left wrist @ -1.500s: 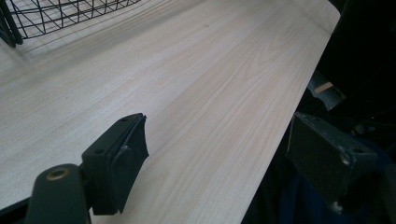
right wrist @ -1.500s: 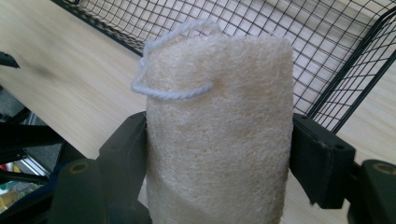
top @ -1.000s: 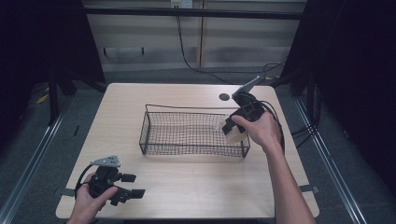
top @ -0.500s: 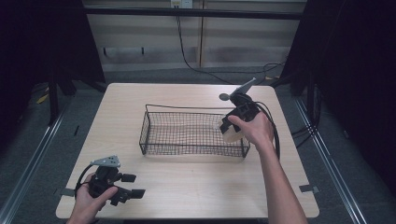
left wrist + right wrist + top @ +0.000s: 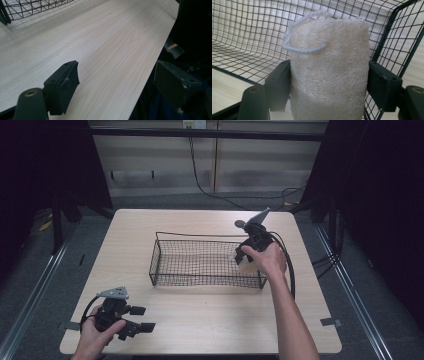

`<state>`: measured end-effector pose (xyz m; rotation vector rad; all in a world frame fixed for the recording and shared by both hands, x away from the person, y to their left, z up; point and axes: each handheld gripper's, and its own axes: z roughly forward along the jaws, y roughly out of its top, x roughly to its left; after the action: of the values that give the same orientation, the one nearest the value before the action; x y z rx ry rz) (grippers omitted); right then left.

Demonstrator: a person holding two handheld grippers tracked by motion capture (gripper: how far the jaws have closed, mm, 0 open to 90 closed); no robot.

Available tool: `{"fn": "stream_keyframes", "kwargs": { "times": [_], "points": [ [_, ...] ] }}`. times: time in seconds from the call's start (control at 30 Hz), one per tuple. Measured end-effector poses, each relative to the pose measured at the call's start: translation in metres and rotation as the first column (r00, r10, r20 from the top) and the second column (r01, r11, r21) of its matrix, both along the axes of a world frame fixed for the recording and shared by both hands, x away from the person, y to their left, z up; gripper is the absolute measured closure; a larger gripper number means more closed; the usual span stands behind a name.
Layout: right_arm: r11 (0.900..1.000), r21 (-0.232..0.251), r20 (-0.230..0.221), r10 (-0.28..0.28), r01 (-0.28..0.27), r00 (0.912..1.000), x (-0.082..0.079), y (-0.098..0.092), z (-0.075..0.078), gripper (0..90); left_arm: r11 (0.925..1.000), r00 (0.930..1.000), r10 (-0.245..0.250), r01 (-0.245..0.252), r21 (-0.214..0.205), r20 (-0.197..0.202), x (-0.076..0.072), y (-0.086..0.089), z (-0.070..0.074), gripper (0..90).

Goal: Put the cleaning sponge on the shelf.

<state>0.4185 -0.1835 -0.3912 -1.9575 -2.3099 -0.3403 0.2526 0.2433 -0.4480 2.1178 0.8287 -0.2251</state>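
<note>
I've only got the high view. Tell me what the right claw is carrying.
Observer: A pale loofah sponge, clamped between both jaws of the right claw.
Operator: Report any handle on it.
Observer: A white cord loop sits at its top end.
Operator: Give me its position against the wire basket.
Observer: It is at the basket's corner, mesh behind it and on one side.
Operator: Now the left claw.
Observer: The left claw is open, nothing between its jaws, at the table edge.

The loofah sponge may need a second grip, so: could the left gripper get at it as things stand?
Probably not without a long move. The left gripper sits open at the table's near left corner, while the loofah sponge is clamped in the right gripper at the wire basket's far right end.
</note>
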Motion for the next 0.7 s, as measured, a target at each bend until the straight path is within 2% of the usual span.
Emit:
{"fn": "stream_keyframes", "kwargs": {
  "times": [0.3, 0.57, 0.7],
  "points": [
    [0.9995, -0.016, -0.016, -0.029, 0.028, 0.9995, 0.000, -0.002, -0.016, 26.9, 1.0000, 1.0000, 0.001, -0.001, 0.003, 0.003, 0.000, 0.000, 0.000, 19.5],
    [0.9988, -0.021, -0.017, -0.046, 0.045, 0.9988, -0.001, -0.003, -0.023, 26.9, 1.0000, 1.0000, 0.001, -0.001, 0.003, 0.003, 0.000, 0.000, 0.000, 19.5],
    [0.9973, -0.039, -0.029, -0.063, 0.061, 0.9976, -0.001, -0.003, -0.028, 26.9, 1.0000, 1.0000, -0.001, 0.001, 0.002, 0.001, 0.000, 0.000, 0.000, 19.5]
  ]
}}
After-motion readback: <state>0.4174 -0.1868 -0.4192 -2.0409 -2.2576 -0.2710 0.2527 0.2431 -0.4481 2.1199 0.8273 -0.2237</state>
